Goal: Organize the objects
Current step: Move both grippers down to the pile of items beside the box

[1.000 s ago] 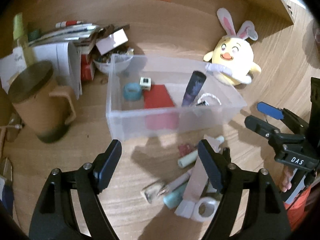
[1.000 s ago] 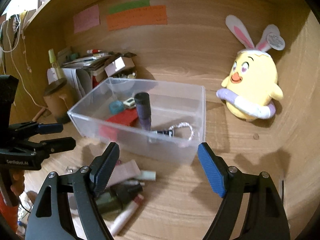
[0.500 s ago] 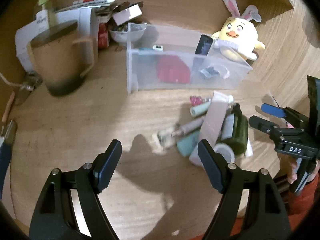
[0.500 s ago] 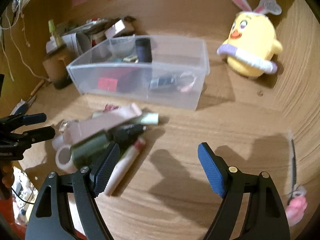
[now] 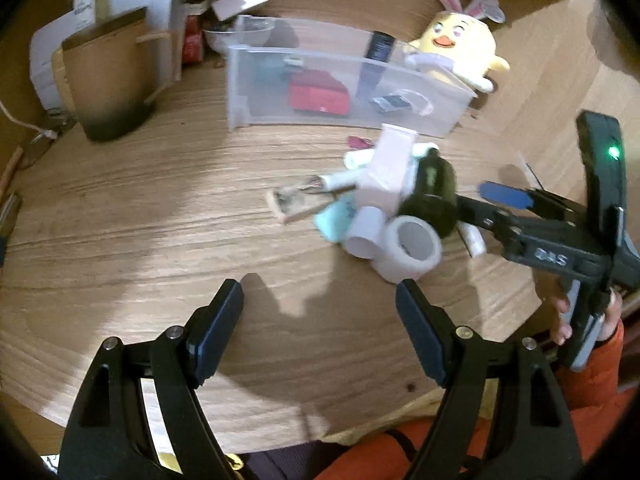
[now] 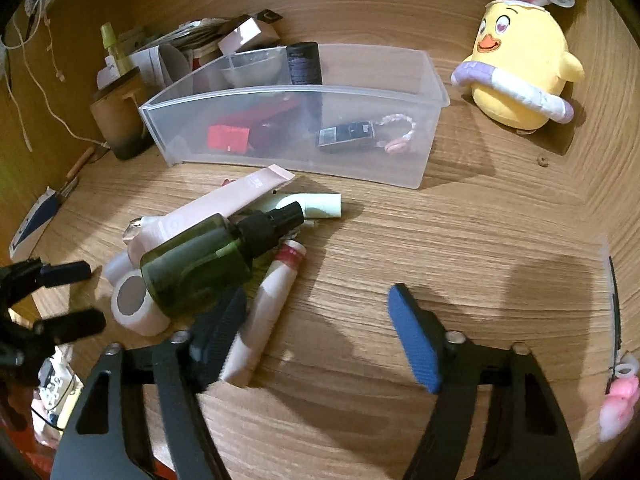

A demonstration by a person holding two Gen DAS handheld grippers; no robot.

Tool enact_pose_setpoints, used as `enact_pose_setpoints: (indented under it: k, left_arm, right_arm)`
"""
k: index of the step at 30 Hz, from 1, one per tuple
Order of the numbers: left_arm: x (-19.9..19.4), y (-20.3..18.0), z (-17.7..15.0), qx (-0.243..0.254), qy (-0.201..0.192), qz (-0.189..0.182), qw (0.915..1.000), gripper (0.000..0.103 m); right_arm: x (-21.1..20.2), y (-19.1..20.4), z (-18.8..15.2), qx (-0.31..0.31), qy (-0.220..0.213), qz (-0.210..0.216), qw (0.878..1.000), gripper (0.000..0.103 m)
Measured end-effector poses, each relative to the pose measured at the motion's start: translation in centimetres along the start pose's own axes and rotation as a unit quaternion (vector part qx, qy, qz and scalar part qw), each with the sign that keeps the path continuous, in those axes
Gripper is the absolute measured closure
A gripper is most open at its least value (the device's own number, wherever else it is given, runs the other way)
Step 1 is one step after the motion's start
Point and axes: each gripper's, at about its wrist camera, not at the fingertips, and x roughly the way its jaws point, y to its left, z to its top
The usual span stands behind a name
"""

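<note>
The right gripper (image 6: pixel 316 332) is closing with nothing but bare table between its jaws; its left finger sits beside the white-and-red tube (image 6: pixel 266 312), under the dark green spray bottle (image 6: pixel 208 260). Closing there could nudge the round bottle off the pile. The left gripper (image 5: pixel 320 332) hangs apart and empty, nearer the camera than that pile. The clear plastic bin (image 6: pixel 424 160) behind the bottle holds a red box (image 6: pixel 228 138), an upright black tube (image 6: pixel 304 64), and a black packet (image 6: pixel 346 134).
</note>
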Motion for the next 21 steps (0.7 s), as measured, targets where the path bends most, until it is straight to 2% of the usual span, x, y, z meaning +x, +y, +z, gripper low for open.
enact_pose_setpoints:
  k: [6,9,12,15,21]
  left_arm:
    - [0.2,-2.4,-0.2,0.030,-0.003,-0.015,0.9994,0.024]
    - [0.5,-3.4,-0.2,0.039,-0.001,-0.028,0.9989,0.027]
    - [0.8,-4.1,-0.2,0.045,0.003,-0.028,0.9986,0.036]
    - [0.8,-4.4,0.0,0.046,-0.004,-0.020,0.9987,0.037]
    - [1.6,-5.1,0.5,0.042,-0.001,-0.032,0.9986,0.037]
  right_arm:
    - [-0.2,-0.1,-0.1,-0.009,-0.008,-0.011,1.000,0.069]
    - [-0.5,-0.3,-0.4,-0.011,-0.014,-0.018,1.000,0.078]
    - [-0.8,-0.6,-0.8,-0.012,-0.017,-0.022,1.000,0.084]
    - [-1.0,-0.9,-1.0,-0.010,-0.021,-0.025,0.999,0.087]
    - [-1.4,-1.4,-1.4,-0.005,-0.025,-0.025,0.999,0.089]
